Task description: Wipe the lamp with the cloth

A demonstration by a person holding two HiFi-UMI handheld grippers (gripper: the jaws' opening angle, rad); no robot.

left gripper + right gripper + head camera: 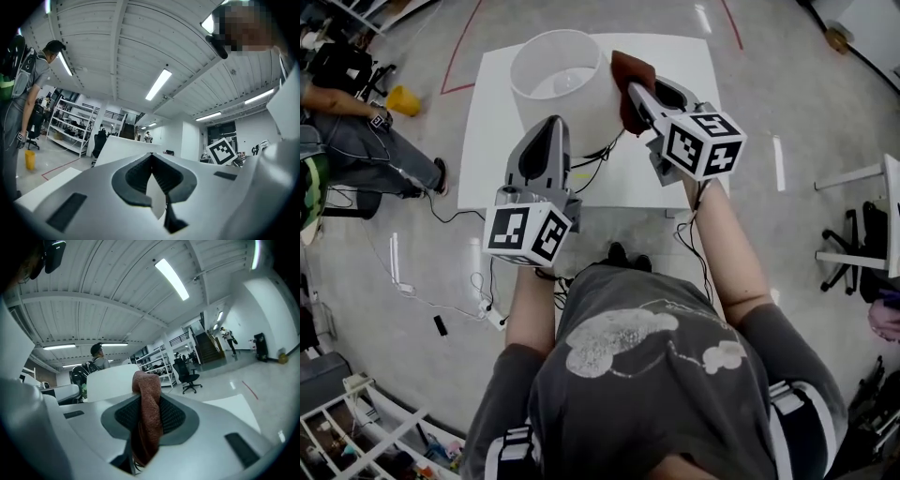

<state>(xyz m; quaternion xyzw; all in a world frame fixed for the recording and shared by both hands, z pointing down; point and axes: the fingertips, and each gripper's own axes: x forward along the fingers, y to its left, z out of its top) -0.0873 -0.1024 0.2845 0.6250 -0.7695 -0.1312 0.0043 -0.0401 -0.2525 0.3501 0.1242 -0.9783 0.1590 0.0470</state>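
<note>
Left gripper point(554, 125) fingers pinched shut on lamp point(579, 108); right gripper point(631, 91) fingers clamp cloth point(634, 68), cloth touching lamp.

glossy grey floor point(787, 94), white table point(487, 141), shelving point(70, 126)

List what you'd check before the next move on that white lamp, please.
1. Grip on the cloth: ok, it is pinched between the jaws of the right gripper.
2. Contact of cloth and lamp: ok, the cloth looks pressed to the shade's right side.
3. Lamp upright on the table: ok, as far as the head view shows.
4. Support from the left gripper: cannot tell; its jaws are together, at the shade's near side.
5. The seated bystander: ok, off to the table's left.
</note>
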